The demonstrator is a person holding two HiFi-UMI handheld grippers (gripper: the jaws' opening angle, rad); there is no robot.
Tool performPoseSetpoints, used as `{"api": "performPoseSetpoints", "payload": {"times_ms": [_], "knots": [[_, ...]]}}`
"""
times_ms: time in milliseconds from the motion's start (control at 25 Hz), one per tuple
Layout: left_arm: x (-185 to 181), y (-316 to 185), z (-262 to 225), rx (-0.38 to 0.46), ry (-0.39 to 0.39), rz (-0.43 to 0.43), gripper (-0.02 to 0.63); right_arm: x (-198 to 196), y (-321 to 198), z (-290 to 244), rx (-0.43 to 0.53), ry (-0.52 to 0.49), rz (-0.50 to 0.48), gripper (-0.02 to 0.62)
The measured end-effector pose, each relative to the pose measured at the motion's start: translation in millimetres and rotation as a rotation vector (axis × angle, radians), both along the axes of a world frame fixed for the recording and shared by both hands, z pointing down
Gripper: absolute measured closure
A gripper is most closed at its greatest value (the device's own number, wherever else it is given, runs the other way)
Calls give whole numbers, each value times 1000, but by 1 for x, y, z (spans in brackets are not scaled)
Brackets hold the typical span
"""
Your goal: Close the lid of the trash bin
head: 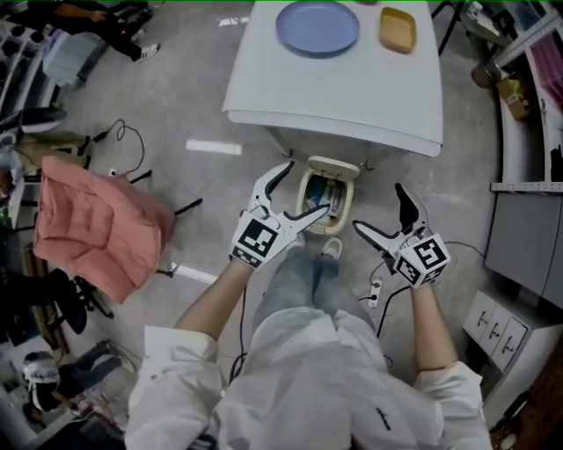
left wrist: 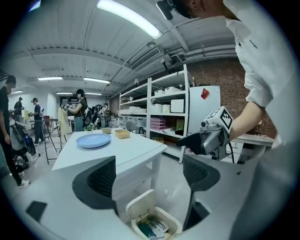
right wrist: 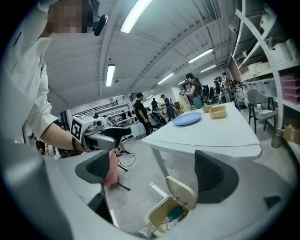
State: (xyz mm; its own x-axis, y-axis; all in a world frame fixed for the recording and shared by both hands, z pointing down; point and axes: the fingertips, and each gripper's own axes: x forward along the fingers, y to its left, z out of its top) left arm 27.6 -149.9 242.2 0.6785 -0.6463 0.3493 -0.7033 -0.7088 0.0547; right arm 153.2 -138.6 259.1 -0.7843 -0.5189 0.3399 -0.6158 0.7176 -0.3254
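The trash bin (head: 351,200) is sitting on the floor just beyond the person's shoe (head: 332,249), tucked against the near edge of the white table (head: 352,88). Its lid (head: 332,167) is standing open and tipping back toward the far side, close under the table's overhanging edge. Blue and white rubbish is showing inside.

The left gripper (head: 309,186) is hovering at the bin's left with its jaws spread wide and holding nothing. In the head view one jaw tip is reaching across the bin's near rim. The right gripper (head: 377,206) is hanging to the bin's right, a little apart from it, jaws likewise apart and empty. In each gripper view the open bin is showing low down in the gap between the jaws.

A blue plate (head: 318,26) and a tan tray (head: 398,29) are resting on the far part of the table. A pink cloth (head: 92,224) is draping over a chair well to the left.
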Motion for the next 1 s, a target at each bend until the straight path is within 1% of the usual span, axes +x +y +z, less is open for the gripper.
{"api": "performPoseSetpoints", "payload": {"times_ms": [160, 360, 520, 680, 800, 1000], "knots": [[-8, -8, 36, -20, -9, 24, 149, -8, -8, 24, -7, 33, 17, 17], [-9, -14, 74, -24, -10, 65, 149, -11, -13, 60, -6, 78, 35, 18], [-12, -18, 110, -30, -11, 83, 149, -13, -20, 96, 3, 85, 61, 18], [-12, -27, 153, -34, -28, 81, 149, -10, -33, 133, 3, 119, 82, 18], [-12, -35, 179, -38, -36, 80, 149, -14, -43, 151, 13, 119, 96, 18], [-9, -41, 214, -41, -24, 65, 150, -20, -48, 186, 16, 143, 79, 18]]}}
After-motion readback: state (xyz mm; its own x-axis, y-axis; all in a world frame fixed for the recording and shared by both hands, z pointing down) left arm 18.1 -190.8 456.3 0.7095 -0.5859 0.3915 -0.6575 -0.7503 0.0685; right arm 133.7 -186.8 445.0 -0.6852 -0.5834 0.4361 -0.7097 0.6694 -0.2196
